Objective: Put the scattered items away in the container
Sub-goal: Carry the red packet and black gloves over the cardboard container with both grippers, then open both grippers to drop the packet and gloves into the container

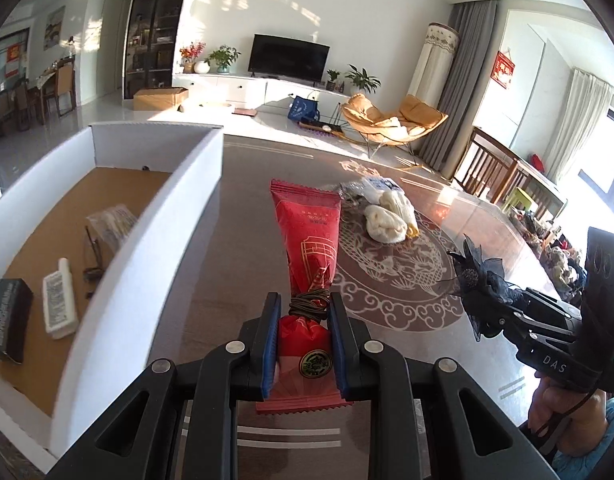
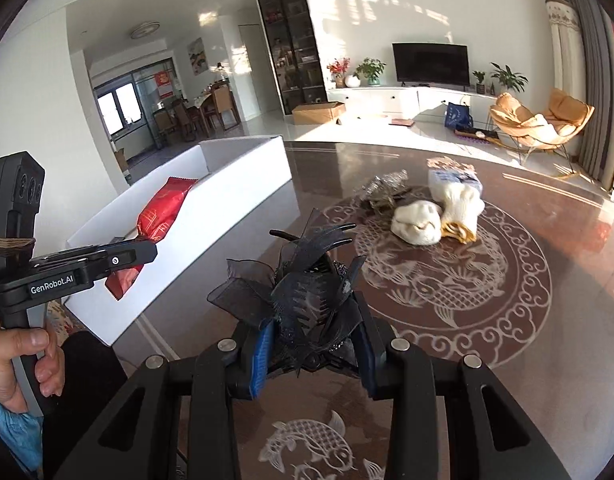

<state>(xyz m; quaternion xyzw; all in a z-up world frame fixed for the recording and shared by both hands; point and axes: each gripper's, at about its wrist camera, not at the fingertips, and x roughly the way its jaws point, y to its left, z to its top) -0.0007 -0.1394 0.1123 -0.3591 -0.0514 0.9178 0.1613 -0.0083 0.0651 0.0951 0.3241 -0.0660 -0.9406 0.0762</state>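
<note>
My left gripper point(image 1: 303, 312) is shut on a red snack packet point(image 1: 307, 236) with a brown hair tie point(image 1: 309, 304) wound round it, held above the table just right of the white box point(image 1: 167, 248). In the right wrist view the packet point(image 2: 159, 216) hangs by the box wall point(image 2: 227, 216), held by the left gripper point(image 2: 147, 254). My right gripper point(image 2: 313, 320) is shut on a black ribbon hair claw point(image 2: 303, 292), held above the table; it also shows in the left wrist view point(image 1: 479, 284). White gloves point(image 2: 435, 212) and a crumpled clear wrapper point(image 2: 383, 192) lie on the table.
Inside the box lie a black box point(image 1: 9, 316), a white tube point(image 1: 59, 304), a clear packet point(image 1: 111, 224) and a thin dark item point(image 1: 93, 256). The glossy brown table point(image 2: 547, 280) has a fish pattern. Chairs, TV and cabinet stand far behind.
</note>
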